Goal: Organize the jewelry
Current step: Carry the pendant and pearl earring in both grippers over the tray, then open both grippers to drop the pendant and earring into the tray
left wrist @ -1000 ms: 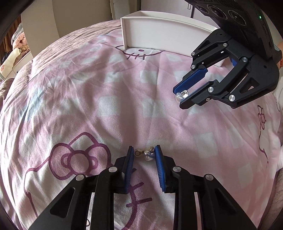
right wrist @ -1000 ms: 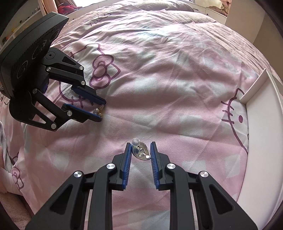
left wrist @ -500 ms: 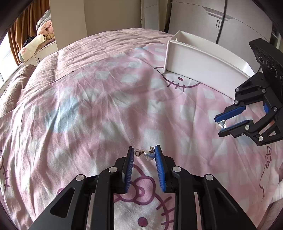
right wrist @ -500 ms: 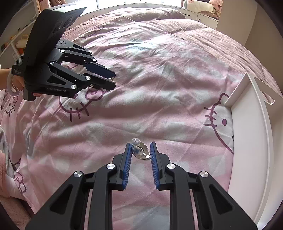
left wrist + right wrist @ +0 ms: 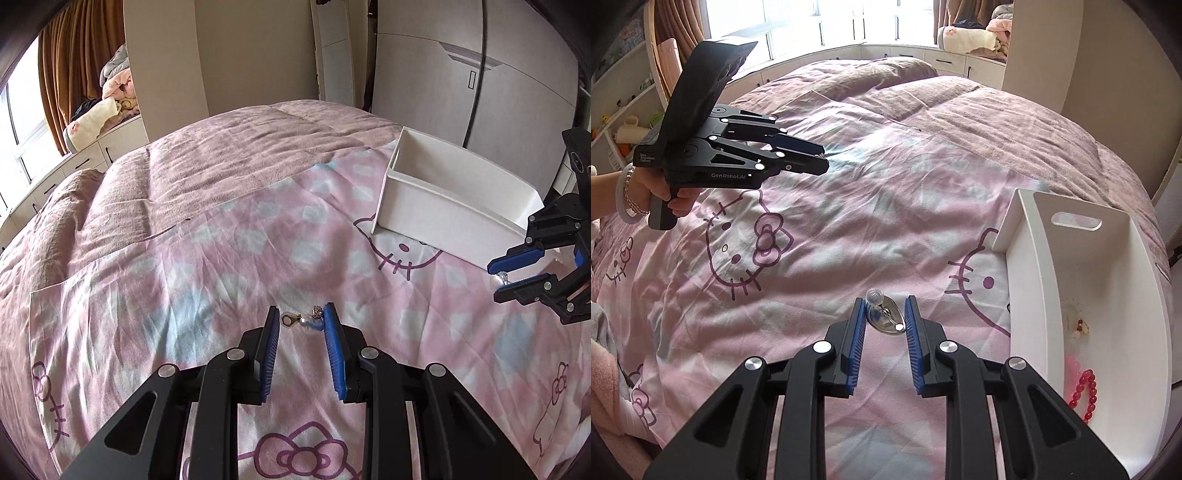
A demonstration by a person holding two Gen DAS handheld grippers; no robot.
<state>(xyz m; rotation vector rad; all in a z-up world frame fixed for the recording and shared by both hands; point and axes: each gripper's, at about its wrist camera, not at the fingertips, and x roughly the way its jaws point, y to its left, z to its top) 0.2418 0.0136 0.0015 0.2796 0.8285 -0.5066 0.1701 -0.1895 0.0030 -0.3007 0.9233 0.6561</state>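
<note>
Left wrist view: left gripper (image 5: 301, 321) clamped on a pearl earring (image 5: 306, 321), small ring end at one blue pad, pearl against the other, held clear above the pink Hello Kitty duvet (image 5: 207, 258). Right gripper (image 5: 496, 275) at the right edge of that view, pinching a silvery earring (image 5: 498, 278) just in front of the white storage bin (image 5: 436, 218).

Right wrist view: right gripper (image 5: 884, 314) closed on the silver teardrop earring (image 5: 884, 317), clear bead at its top, close to the bin's (image 5: 1030, 266) near long wall. Inside the bin, a red bead bracelet (image 5: 1084, 397) and a pale bead bracelet (image 5: 1075, 317) lying on the floor. Left gripper (image 5: 822, 162) held by a hand (image 5: 661, 188) above the duvet (image 5: 868, 221), well apart from the bin; its earring not discernible from this side.
</note>
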